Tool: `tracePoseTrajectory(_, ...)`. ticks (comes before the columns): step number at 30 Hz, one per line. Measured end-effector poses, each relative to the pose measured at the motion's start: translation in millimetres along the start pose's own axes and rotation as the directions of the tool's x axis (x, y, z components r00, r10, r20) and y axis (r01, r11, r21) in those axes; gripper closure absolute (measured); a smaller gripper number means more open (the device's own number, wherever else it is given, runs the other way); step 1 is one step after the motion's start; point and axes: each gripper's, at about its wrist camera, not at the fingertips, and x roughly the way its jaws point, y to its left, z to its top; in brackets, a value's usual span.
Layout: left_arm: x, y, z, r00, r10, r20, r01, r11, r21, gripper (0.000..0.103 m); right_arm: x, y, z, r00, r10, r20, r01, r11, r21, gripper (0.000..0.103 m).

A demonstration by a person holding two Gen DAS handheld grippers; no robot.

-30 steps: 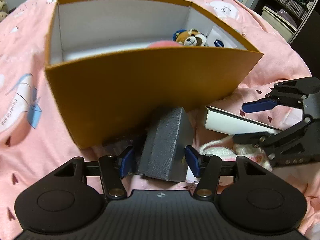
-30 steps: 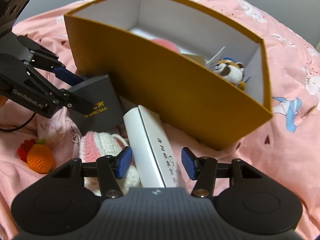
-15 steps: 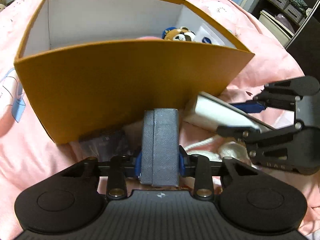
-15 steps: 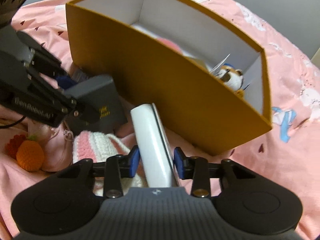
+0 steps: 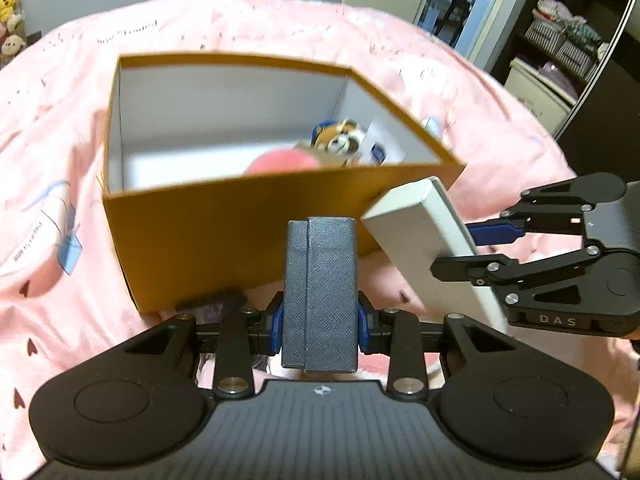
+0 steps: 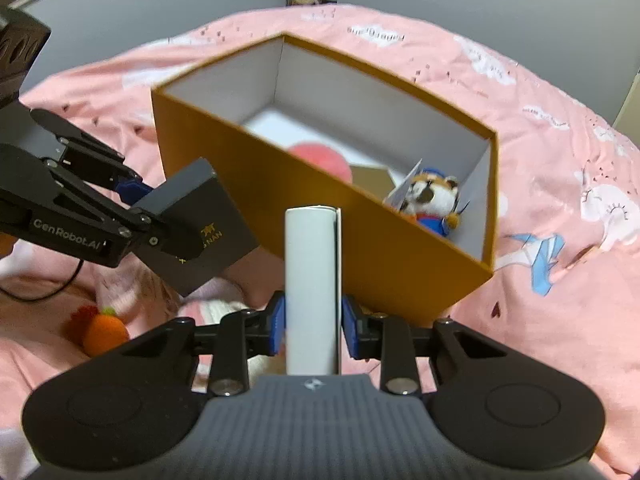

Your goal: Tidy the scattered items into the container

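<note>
My left gripper (image 5: pixel 320 328) has its jaws clamped on the grey box (image 5: pixel 320 292), blue pads pressed to both sides. The box stands upright between them, clear of the bed (image 5: pixel 60 152), in front of the near wall of the orange container (image 5: pixel 200 236).

My right gripper (image 6: pixel 312 328) has its jaws clamped on the white box (image 6: pixel 310 288); they have just been closing, and the box sits between the pads, long axis pointing away from me. It is also off the bed, its far end level with the container's near wall.

From the left view the white box shows tilted at right, just beside the container's near right corner. From the right view the grey box shows at left, gold lettering on its face, near the container's left corner.

Container open-topped, white inside. In it: plush toy (image 6: pixel 432 200) in the right corner, a pink round item (image 6: pixel 324 160) mid-floor, some cards or packets too blurred to identify.

On the bed, outside the container: orange knitted item (image 6: pixel 104 330) and a pink-white knitted piece (image 6: pixel 212 308), lower left in the right view.
</note>
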Motion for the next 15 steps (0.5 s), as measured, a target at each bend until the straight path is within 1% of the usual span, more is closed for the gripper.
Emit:
tracePoseTrajectory(2,-10.2,-4.0,4.1,1.000,-0.004,0.025,0.004,1.000,0.009,0.065,-12.7,-7.1,4.6,1.000,0.005,0.018,-0.006,1.000,0.016,0.071)
tracePoseTrajectory(6,-27.4,-8.6,10.8,0.998,-0.010,0.066,0.009,1.000,0.018,0.065,-28.8,-6.6,14.3,0.997,0.027,0.067,-0.030,0.999,0.043,0.071)
tracePoseTrajectory(9,-38.2,-8.3,20.0,0.996,-0.011,0.094,0.008,1.000,0.025,0.065,-43.0,-7.1,23.3,0.994,0.036,0.105,-0.041,0.998,0.043,0.071)
tracePoseTrajectory(15,-54.8,1.1,46.7,0.988,0.022,0.151,-0.027,0.999,0.032,0.065,-57.3,-13.6,53.6,0.984,0.056,0.168,-0.066,0.996,0.054,0.071)
